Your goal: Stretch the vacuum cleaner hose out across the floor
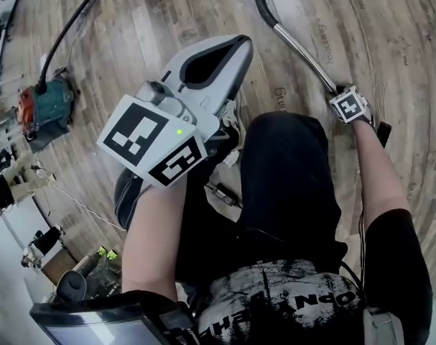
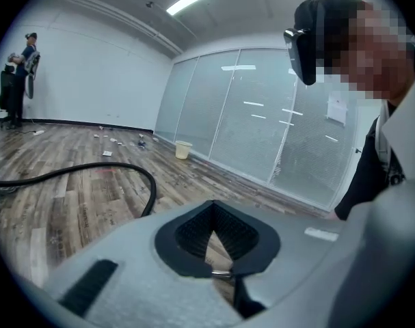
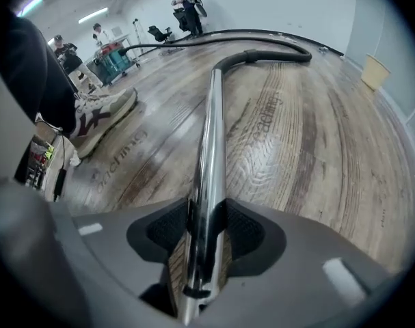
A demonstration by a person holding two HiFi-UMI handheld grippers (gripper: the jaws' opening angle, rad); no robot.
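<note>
Clamping the chrome tube [image 3: 210, 135] of the vacuum wand, the right gripper [image 3: 207, 209] has its pads against both sides of the metal, which runs from the jaws toward 12 o'clock in the right gripper view. At the tube's far end the one black hose [image 3: 282, 55] bends toward 1 o'clock, then sweeps back across the floor to 10 o'clock. The left gripper [image 2: 212, 210] has its fingertips together with nothing between them; a loop of the hose lies on the boards at its 10 o'clock. Printed on the wooden floor [image 3: 316, 156], a word ending in "aching" reads twice. Two marker cubes [image 1: 151, 141] show in the head view, one per gripper. One teal and red vacuum cleaner body [image 1: 45, 106] sits at 9 o'clock there. In the right gripper view one pale bucket [image 3: 375, 70] stands at 2 o'clock and one sneaker [image 3: 101, 118] rests at 9 o'clock.
</note>
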